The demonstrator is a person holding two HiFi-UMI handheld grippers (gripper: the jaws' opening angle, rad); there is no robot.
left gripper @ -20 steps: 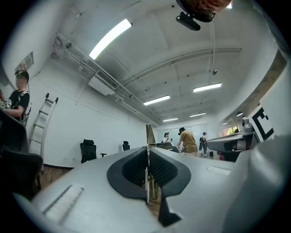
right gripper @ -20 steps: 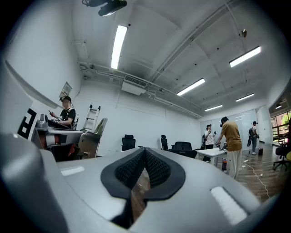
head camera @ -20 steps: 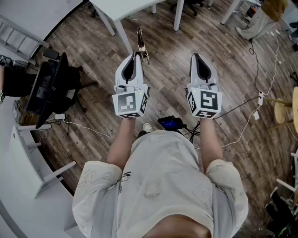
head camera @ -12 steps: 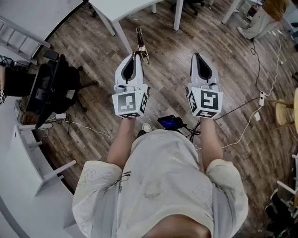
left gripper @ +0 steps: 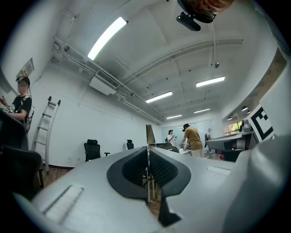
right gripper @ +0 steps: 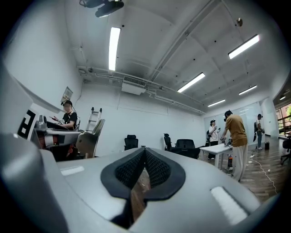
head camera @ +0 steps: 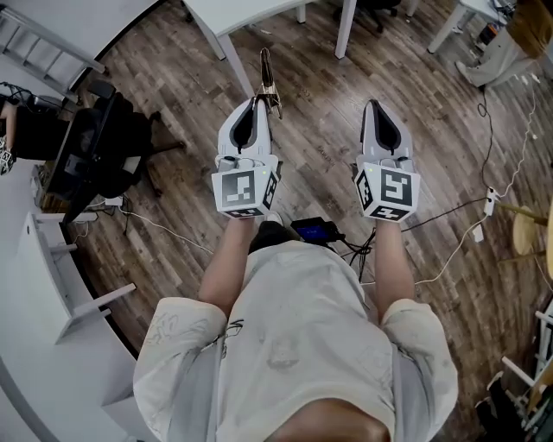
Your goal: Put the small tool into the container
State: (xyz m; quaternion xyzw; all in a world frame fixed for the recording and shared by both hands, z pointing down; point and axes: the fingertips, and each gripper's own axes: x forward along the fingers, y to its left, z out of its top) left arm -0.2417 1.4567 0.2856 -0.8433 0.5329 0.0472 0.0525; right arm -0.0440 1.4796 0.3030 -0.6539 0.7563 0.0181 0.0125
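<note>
In the head view my left gripper (head camera: 258, 98) is shut on a small slim metal tool (head camera: 267, 78), brass-coloured, which sticks out past the jaw tips over the wood floor. The left gripper view shows the same tool (left gripper: 148, 134) as a thin upright blade pinched between the dark pads (left gripper: 132, 169). My right gripper (head camera: 374, 104) is held level with the left, about a hand's width to its right. In the right gripper view that gripper (right gripper: 144, 151) has its jaws closed together with nothing between them. No container shows in any view.
A white table (head camera: 251, 12) stands just ahead, its leg (head camera: 233, 60) near the tool. A black office chair (head camera: 97, 154) is at the left. A small blue-lit device (head camera: 315, 230) and cables (head camera: 449, 250) lie on the floor. People stand at a far table (right gripper: 217, 148).
The floor and table have slid slightly in the head view, and the person's foot now shows under the left gripper. Both grippers keep their pose; the tool stays held.
</note>
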